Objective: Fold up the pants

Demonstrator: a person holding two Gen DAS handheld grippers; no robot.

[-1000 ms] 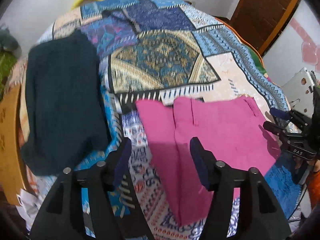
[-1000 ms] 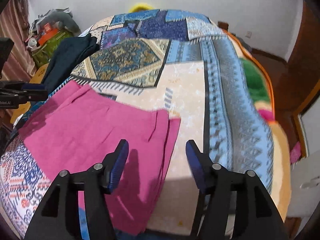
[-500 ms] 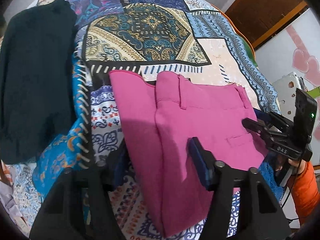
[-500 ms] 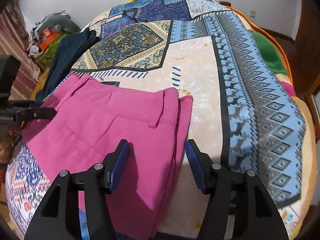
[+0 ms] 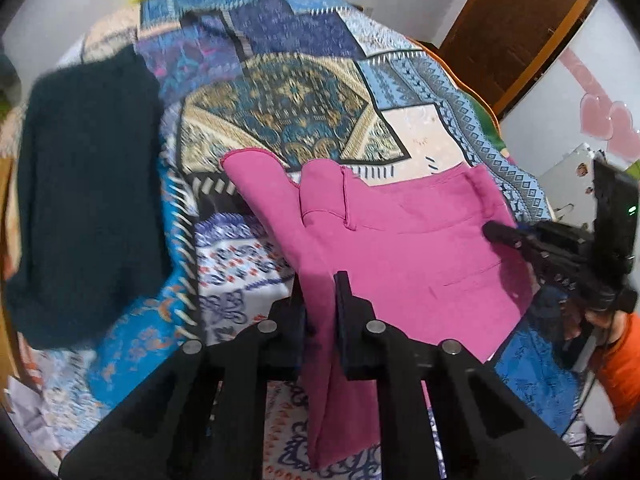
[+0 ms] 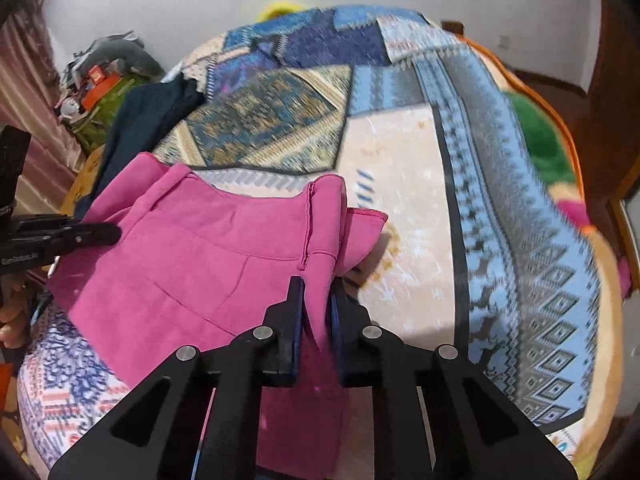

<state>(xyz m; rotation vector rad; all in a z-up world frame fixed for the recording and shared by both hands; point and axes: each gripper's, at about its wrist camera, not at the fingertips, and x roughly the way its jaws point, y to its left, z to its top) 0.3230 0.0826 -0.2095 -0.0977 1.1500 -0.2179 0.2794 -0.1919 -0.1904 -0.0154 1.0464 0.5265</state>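
Two layers at least made up the pink pants (image 5: pixel 404 252), which lay on the patterned bedspread (image 5: pixel 296 96) at the near end of the bed, with both side edges raised off it. The cloth looked light, soft and limp: it sagged between the raised edges and hung in loose folds below them, so it would likely drape and slip rather than hold a shape. The doubled side edges and the thicker waistband seemed the firmest places to grip. On the pants' left edge the left hand-held gripper (image 5: pixel 320 300) was closing, its jaws nearly together with the pink cloth pinched between them. On the pants' right edge the right hand-held gripper (image 6: pixel 317 308) was closing likewise on a bunched fold near the waistband seam. Left of the pants, well apart, a dark garment (image 5: pixel 88 200) lay on the bedspread.
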